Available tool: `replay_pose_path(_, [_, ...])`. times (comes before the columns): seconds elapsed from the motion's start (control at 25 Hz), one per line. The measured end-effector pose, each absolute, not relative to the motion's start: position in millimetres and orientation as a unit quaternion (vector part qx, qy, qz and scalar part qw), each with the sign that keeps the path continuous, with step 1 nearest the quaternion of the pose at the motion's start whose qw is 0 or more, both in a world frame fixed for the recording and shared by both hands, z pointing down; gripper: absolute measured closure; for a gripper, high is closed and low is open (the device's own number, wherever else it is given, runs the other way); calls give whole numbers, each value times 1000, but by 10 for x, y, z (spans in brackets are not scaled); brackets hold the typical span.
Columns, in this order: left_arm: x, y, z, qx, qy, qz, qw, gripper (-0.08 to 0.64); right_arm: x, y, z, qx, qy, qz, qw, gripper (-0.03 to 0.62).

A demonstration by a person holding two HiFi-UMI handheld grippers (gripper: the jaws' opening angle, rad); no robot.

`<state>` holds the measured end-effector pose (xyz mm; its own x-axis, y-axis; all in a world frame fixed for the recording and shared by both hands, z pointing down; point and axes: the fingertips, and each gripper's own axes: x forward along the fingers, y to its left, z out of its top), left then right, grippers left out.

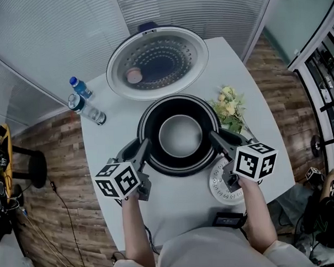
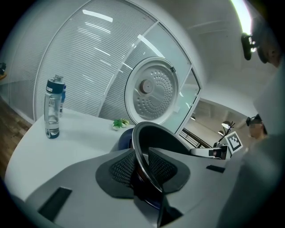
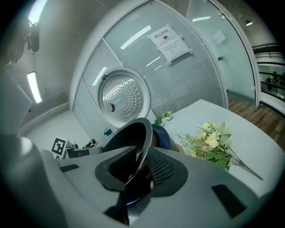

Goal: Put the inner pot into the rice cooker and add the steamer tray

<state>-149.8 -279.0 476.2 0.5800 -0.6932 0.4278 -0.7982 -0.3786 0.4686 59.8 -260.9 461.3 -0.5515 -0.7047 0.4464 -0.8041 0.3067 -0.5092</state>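
The black round metal inner pot already sat inside the dark-blue rice cooker. The cooker's white perforated lid stood open at the far side of the white counter. The left claw straddled the pot's left rim and the right claw its right rim, opposite each other. In each gripper view the thin rim ran between the pads, but the hold looked loose. The jaws were spread a little, with a dark gap on one side of the rim rather than a firm pinch. The first step therefore seemed done.

The white round holed steamer tray lay flat on the counter just beside the cooker's near right. It was partly under the right claw's body and well apart from the left claw. The right hand was plainly nearer, and it would need to draw back toward the person and drop to the tray's edge.
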Motion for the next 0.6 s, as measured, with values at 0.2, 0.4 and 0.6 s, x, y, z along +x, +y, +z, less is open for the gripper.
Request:
replay_pose_path(0.2, [-1493, -2822, 4783, 828, -457, 98, 310, 468, 588, -2622, 4644, 468, -810, 339, 103, 488])
replay_pose_path(0.4, [-1483, -2806, 4811, 824, -478, 145, 267, 451, 584, -2618, 4664, 472, -809, 327, 127, 483])
replay_pose_path(0.6, [-1429, -2819, 4827, 826, -478, 173, 242, 403, 606, -2625, 4731, 483, -804, 319, 136, 472])
